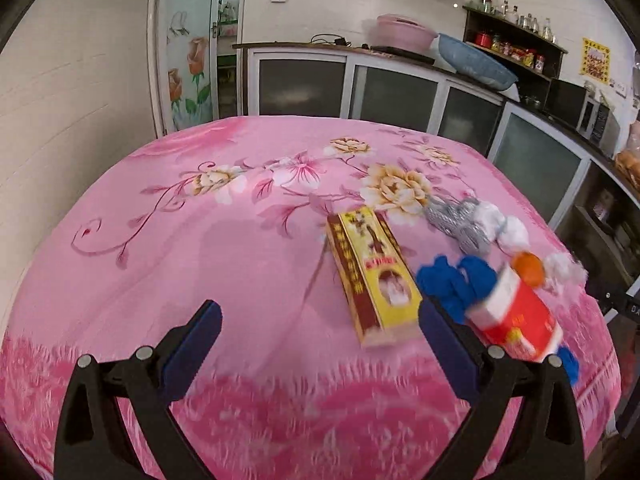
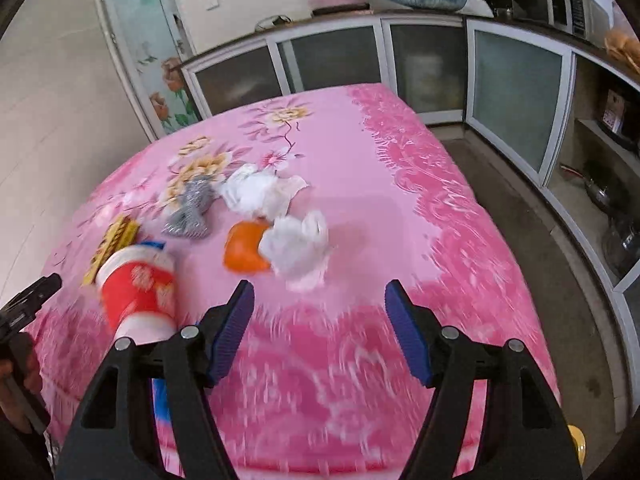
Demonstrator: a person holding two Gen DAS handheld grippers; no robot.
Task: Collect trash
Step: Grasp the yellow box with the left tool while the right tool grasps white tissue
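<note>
Both claws, left claw (image 1: 320,320) and right claw (image 2: 320,300), are hanging wide open, empty, facing the trash lying loose on the table (image 1: 200,260), probably for a first pick.

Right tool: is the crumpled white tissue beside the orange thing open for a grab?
Probably yes. The right tool is open, and the crumpled white tissue lies just ahead of its tips with bare cloth between. The orange piece touches its left side.

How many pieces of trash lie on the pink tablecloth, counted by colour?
White: 2, the crumpled tissue and the crumpled tissue nearer the tongs
Silver: 1, foil wrapper
Yellow: 1, carton
Red and white: 1, cup
Orange: 1, orange piece
Blue: 1, crumpled blue piece
Total: 7
</note>
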